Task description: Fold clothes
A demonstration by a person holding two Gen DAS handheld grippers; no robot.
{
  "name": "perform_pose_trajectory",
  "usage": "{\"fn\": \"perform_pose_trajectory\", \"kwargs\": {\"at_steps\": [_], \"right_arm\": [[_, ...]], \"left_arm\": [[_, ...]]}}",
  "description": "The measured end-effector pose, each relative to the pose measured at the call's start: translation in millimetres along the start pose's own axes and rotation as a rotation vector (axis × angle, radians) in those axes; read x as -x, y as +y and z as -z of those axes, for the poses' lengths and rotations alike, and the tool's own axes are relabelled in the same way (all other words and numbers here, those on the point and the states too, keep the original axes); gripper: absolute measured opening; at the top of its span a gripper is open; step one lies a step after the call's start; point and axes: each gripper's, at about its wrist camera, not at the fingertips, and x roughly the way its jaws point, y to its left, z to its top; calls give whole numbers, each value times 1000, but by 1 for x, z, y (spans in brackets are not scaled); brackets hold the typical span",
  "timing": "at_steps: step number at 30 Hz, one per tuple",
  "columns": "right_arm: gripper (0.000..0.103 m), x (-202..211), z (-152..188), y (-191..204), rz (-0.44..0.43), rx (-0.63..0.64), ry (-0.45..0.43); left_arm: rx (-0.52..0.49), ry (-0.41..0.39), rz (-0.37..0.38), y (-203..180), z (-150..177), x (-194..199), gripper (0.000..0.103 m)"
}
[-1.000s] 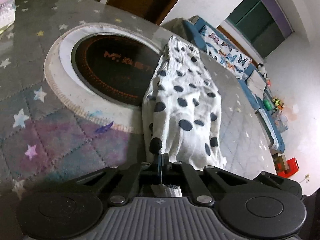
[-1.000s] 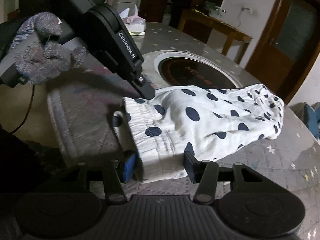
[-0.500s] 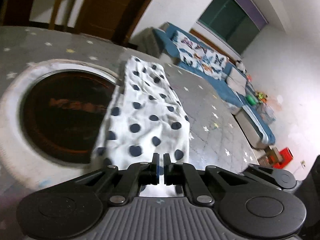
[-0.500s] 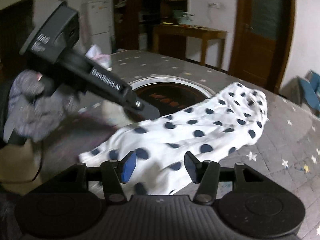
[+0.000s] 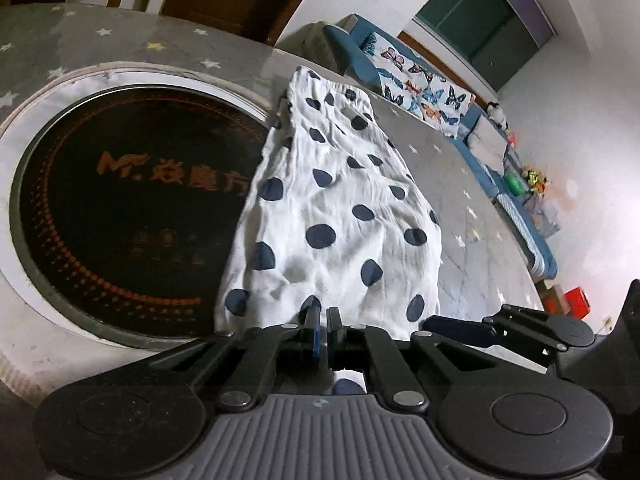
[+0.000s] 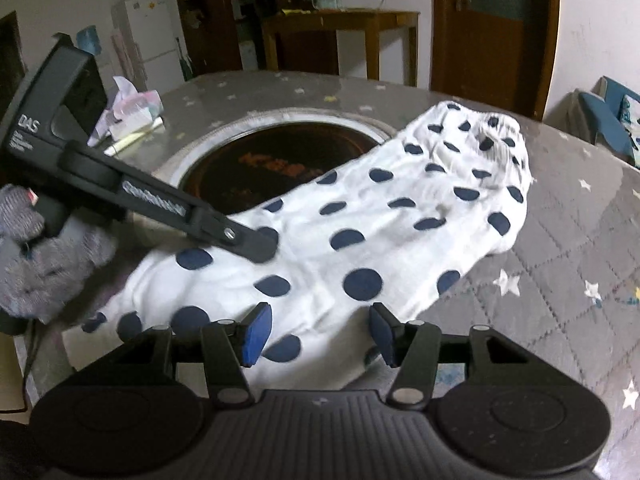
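Change since earlier frame: the polka-dot garment (image 5: 336, 216) has been drawn along the desk (image 5: 472, 216), and more of it now lies stretched ahead of both grippers; its far, gathered end rests beyond them, past the dark round inset (image 5: 132, 208) in the desktop.

Left gripper (image 5: 323, 318): fingers pressed together on the near hem of the garment, cloth visible between and under them. Tilted downward toward the desk, held by a gloved hand (image 6: 36, 264) at the left of the right wrist view.
Risk, left: only a small pinch of thin fabric is held; a further pull could likely slip it free or bunch the hem.

Right gripper (image 6: 318, 334): fingers spread, blue pads on either side of the near edge of the cloth, not pressing on it. Also angled down, just beside the left gripper.
Risk, right: with one corner loose, the fold would likely go askew. The garment's left edge overlaps the inset rim ahead of the left gripper and might catch there.
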Motion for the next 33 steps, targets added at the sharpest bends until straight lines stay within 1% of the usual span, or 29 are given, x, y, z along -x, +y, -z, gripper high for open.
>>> {"fn": "perform_pose_trajectory", "kwargs": {"at_steps": [4,7,10,11,13,16,20,22,25,27,28,31,32,33], "right_arm": [[57,6,-10,-8,18,-8,-27],[58,6,-21,-20,49,-33,-63],[58,0,-30,-34,69,-77,-83],[58,-3,-32,-38,74,-86,-84],[58,-10,-32,-43,83,-94,-79],[58,-16,-30,-48,89,-114,-70],[58,-8,-27,-57,80,-161,-101],[57,-1,-27,-65,92,-187,-123],[55,6,-23,-81,114,-234,-144],[51,10,-19,-93,124,-272,-150],[51,11,-16,-99,126,-291,-151],[47,8,-10,-112,127,-327,-149],[43,6,-9,-116,125,-335,-148],[43,2,-8,-118,116,-342,-145]], "left_arm": [[-17,-18,0,-6,-8,4,4],[-34,-33,32,-15,-15,4,4],[-59,-22,40,-23,-18,-5,4],[-68,-13,31,-23,-17,-9,4],[-66,11,6,-19,-16,-18,4],[-58,15,3,-12,-14,-21,4],[-50,12,8,-8,-14,-19,4],[-44,12,12,-7,-14,-19,4],[-37,11,16,-6,-14,-20,4],[-32,11,19,-5,-15,-20,4],[-30,10,21,-5,-15,-21,4],[-22,10,24,-4,-15,-21,4],[-21,11,22,-4,-15,-21,4],[-22,11,19,-5,-15,-21,4]]}}
